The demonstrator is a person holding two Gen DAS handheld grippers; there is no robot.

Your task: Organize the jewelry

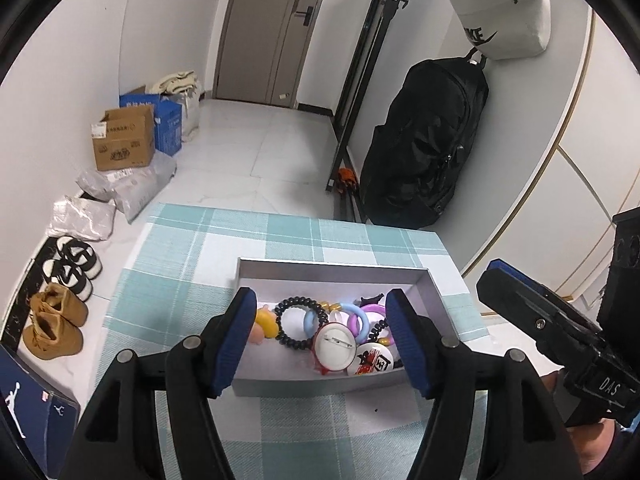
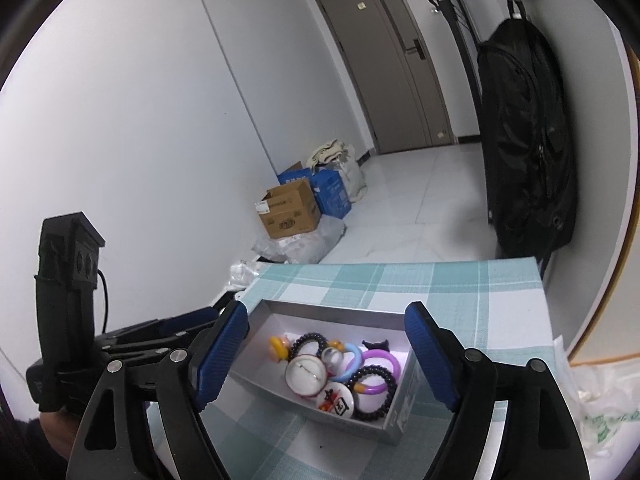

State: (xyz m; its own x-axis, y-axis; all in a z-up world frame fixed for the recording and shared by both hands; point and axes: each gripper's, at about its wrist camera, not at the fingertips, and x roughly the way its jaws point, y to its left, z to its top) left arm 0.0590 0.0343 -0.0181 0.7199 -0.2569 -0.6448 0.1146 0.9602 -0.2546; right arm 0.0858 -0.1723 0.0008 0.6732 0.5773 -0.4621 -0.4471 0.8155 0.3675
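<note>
A shallow white box [image 1: 332, 270] [image 2: 390, 420] sits on the teal plaid tablecloth [image 1: 304, 420] [image 2: 460, 300]. It holds black spiral hair ties [image 1: 295, 322] [image 2: 374, 394], coloured rings [image 1: 360, 320] [image 2: 384, 360], a white pin badge [image 1: 335, 346] [image 2: 307, 374], a printed badge [image 1: 374, 360] [image 2: 336, 402] and a yellow piece [image 1: 267, 320] [image 2: 277, 347]. My left gripper [image 1: 322, 340] is open and empty, its fingers straddling the box. My right gripper [image 2: 326, 354] is open and empty above the box; it also shows at the right of the left wrist view [image 1: 560, 332].
Past the table lie cardboard boxes [image 1: 124, 142] [image 2: 290, 208], plastic parcels [image 1: 128, 186] and shoes [image 1: 56, 320] by the left wall. A black backpack [image 1: 424, 144] [image 2: 528, 140] hangs at right. A door [image 1: 272, 28] stands behind. A plastic bag [image 2: 600, 412] lies at the table's right.
</note>
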